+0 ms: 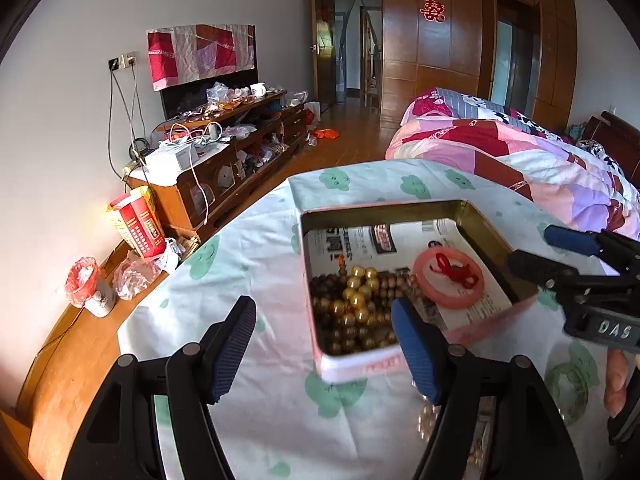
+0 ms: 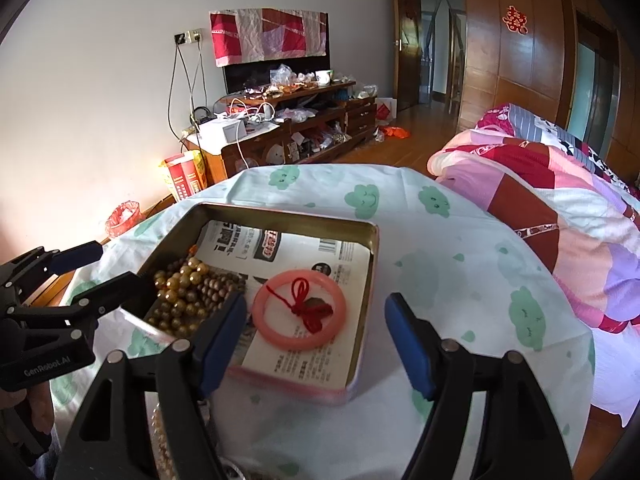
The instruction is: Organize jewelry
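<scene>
two open-jawed, empty grippers, left gripper (image 1: 324, 344) and right gripper (image 2: 316, 340), hover over a shallow rectangular metal tin (image 2: 366, 280) on the cloud-print cloth (image 2: 460, 260). inside lie a rigid pink ring bangle (image 2: 298, 308) tied with red cord, likely brittle and slick, best pinched across its rim, and loose, heavy-looking brown and gold bead strands (image 1: 352, 312) that would drape.

Both grippers, the left gripper (image 1: 324, 344) and the right gripper (image 2: 316, 336), are matte black plastic linkages with round silver pivot screws and fingers (image 1: 236, 344) padded in textured blue. One body reads "DAS", the other "GenRobot.AI". Bare skin of a hand (image 1: 616, 384) shows.
</scene>
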`<state>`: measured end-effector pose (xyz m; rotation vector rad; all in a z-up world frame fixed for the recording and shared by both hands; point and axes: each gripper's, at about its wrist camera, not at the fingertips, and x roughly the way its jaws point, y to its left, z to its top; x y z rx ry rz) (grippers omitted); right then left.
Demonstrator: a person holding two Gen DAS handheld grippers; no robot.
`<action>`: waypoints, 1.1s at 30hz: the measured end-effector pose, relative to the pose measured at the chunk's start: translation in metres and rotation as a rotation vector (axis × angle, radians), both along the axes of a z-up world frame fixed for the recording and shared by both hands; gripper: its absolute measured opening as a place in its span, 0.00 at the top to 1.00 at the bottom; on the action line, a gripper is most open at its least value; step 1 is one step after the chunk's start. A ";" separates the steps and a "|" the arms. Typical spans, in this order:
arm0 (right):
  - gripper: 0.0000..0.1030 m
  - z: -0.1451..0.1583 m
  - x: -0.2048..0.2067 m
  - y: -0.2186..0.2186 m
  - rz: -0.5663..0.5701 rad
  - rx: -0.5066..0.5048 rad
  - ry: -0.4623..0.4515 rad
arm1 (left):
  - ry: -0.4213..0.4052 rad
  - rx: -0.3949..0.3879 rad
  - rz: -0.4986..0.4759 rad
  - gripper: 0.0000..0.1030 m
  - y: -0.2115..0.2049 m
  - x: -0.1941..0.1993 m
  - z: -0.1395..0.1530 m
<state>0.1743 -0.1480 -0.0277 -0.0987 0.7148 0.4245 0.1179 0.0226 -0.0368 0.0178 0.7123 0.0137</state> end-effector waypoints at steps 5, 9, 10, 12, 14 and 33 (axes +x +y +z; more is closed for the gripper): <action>0.24 0.001 -0.019 -0.012 -0.015 -0.003 -0.012 | 0.037 0.008 0.001 0.32 0.000 -0.018 -0.011; 0.24 -0.002 -0.035 -0.026 -0.037 -0.011 -0.012 | 0.075 0.003 -0.012 0.32 -0.004 -0.032 -0.024; 0.23 -0.004 -0.040 -0.029 -0.042 -0.016 -0.013 | 0.085 0.009 -0.017 0.32 -0.007 -0.036 -0.028; 0.20 -0.007 -0.050 -0.039 -0.056 -0.028 -0.014 | 0.101 0.013 -0.021 0.32 -0.010 -0.042 -0.034; 0.20 -0.011 -0.060 -0.046 -0.076 -0.039 -0.016 | 0.112 0.009 -0.021 0.32 -0.011 -0.045 -0.037; 0.20 -0.048 -0.108 -0.054 -0.078 -0.120 0.025 | 0.112 -0.047 -0.058 0.32 -0.036 -0.062 -0.035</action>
